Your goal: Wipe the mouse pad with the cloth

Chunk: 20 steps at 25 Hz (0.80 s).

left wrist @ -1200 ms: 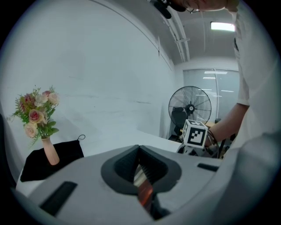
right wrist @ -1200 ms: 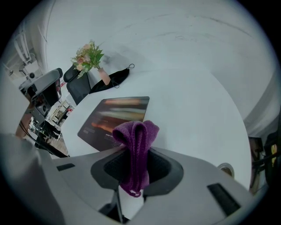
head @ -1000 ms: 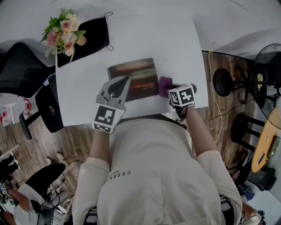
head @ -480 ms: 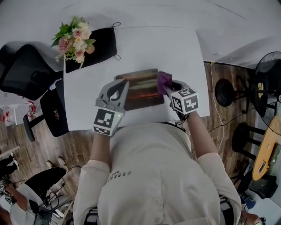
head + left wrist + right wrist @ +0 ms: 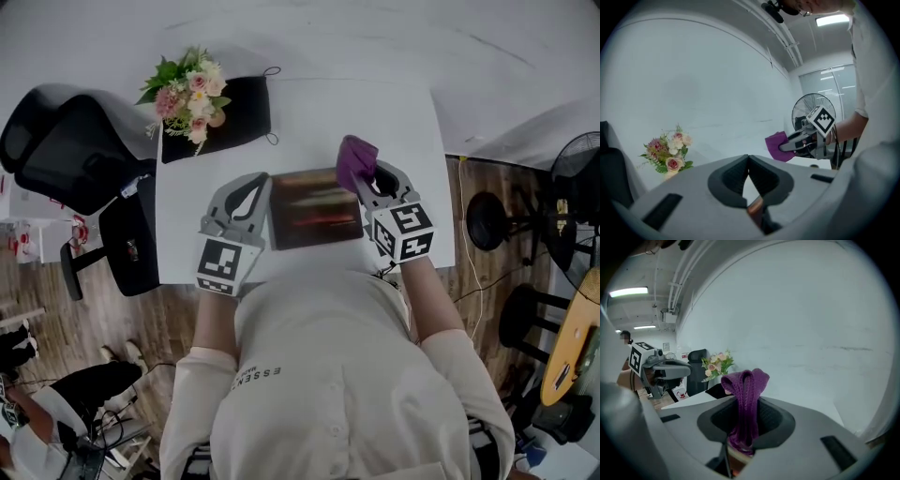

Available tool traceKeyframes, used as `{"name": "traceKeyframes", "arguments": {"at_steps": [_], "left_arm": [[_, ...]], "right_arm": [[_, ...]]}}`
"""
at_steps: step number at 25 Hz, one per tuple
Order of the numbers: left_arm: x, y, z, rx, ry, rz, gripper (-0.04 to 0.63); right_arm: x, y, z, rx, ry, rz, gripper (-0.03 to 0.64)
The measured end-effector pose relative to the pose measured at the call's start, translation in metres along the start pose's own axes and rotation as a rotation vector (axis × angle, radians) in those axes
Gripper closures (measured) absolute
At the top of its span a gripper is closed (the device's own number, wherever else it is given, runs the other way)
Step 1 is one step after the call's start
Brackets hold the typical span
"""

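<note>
Your right gripper squeezes the cloth by the mouse pad's upper right corner, so press flat and rub across; your left gripper is closed, empty.

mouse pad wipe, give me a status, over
Left hand-held gripper shut, empty, beside mouse pad. Right hand-held gripper shut on purple cloth at its far right corner. Flower bouquet far left, out of the way.

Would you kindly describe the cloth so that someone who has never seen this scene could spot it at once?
On the white table, find the dark mouse pad near the front edge. At its far right corner, the right tool pinches the cloth: a small bunched wad, the only purple thing there.
</note>
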<state>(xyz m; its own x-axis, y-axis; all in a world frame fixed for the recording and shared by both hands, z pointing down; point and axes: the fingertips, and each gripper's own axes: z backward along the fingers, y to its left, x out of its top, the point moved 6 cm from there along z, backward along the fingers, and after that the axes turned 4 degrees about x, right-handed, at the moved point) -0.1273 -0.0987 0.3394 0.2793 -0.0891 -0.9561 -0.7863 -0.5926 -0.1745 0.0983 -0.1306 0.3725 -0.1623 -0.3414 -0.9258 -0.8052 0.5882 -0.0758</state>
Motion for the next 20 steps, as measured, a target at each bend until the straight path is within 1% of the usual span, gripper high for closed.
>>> {"name": "traceKeyframes", "arguments": {"at_steps": [4,7,9,15,18,20], "left_arm": [[0.006,0.01,0.005,0.023,-0.008,-0.007,0.594],[0.018,0.011,0.011,0.027,-0.037,-0.028,0.594],[0.025,0.013,0.014,0.034,-0.055,-0.036,0.594],[0.025,0.02,0.014,0.055,-0.05,-0.02,0.594],[0.029,0.022,0.017,0.084,-0.065,-0.014,0.594],[0.033,0.022,0.017,0.085,-0.072,-0.012,0.594]], "right_arm": [[0.022,0.009,0.002,0.016,-0.103,0.049,0.515],[0.033,0.014,0.005,0.06,-0.164,0.052,0.52],[0.039,0.017,0.008,0.073,-0.193,0.059,0.522],[0.047,0.022,0.007,0.075,-0.218,0.107,0.525],[0.049,0.023,0.008,0.065,-0.228,0.128,0.528],[0.05,0.023,0.009,0.061,-0.231,0.131,0.529]]}}
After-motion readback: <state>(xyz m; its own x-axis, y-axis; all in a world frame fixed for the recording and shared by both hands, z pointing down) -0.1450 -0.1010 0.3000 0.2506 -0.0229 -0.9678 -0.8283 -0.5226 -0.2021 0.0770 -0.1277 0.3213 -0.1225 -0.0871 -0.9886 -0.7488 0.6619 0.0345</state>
